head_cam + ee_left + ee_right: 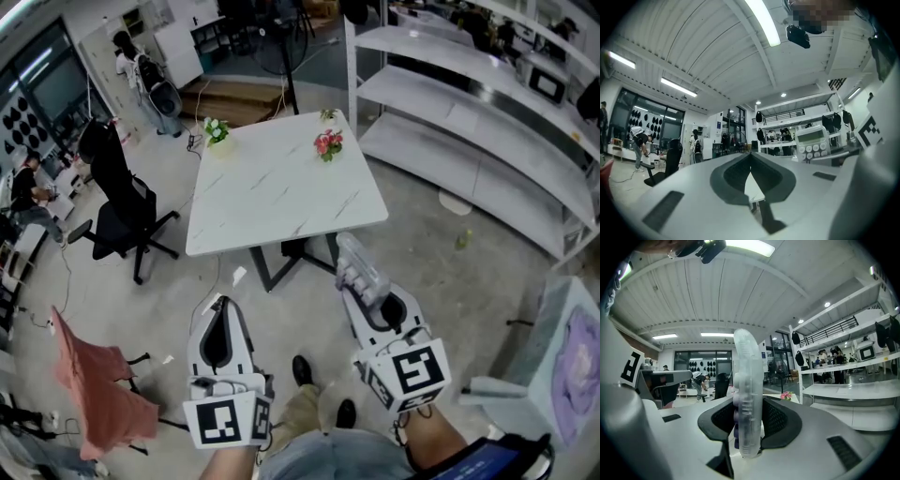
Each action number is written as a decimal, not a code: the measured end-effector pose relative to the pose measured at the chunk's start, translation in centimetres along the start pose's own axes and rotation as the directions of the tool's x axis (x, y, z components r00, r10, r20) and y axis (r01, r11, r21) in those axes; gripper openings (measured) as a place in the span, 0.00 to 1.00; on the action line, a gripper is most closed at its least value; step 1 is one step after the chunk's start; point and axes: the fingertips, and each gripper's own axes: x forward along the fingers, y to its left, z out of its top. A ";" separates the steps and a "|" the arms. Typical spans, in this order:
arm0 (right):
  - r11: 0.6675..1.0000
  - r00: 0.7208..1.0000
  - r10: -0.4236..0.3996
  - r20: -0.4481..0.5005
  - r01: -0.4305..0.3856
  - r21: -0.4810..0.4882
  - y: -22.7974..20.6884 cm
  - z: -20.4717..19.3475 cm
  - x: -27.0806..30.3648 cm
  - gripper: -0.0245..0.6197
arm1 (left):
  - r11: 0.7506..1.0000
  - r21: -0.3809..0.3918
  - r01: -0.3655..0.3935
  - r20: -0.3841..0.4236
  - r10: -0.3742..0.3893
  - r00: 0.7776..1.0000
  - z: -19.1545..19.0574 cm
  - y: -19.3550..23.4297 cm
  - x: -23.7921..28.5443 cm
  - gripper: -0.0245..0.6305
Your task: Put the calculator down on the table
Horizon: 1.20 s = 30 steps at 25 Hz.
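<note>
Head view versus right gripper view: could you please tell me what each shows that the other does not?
Only the head view: the person's shoes, a purple cloth. Only the right gripper view: ceiling lights. Both: the right hand-held gripper shut on the calculator, pink flowers on the table.

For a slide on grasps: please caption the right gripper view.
Right gripper holds a white calculator upright, edge-on between its jaws.
</note>
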 end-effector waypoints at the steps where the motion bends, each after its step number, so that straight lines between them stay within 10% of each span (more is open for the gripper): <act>1: 1.000 1.000 0.001 -0.005 -0.001 -0.002 -0.1 -0.2 0.9 0.27 | 1.000 -0.006 -0.006 -0.003 0.006 1.000 -0.5 0.6 0.7 0.05; 17: 0.999 1.000 0.002 0.003 -0.002 -0.040 1.3 3.1 21.7 0.27 | 0.999 -0.048 0.000 0.022 0.001 1.000 -1.8 14.2 17.4 0.05; 30: 0.998 0.999 -0.043 0.012 0.044 -0.044 -0.7 3.5 29.3 0.27 | 0.995 -0.044 0.085 -0.004 -0.085 0.996 -4.3 16.2 26.2 0.05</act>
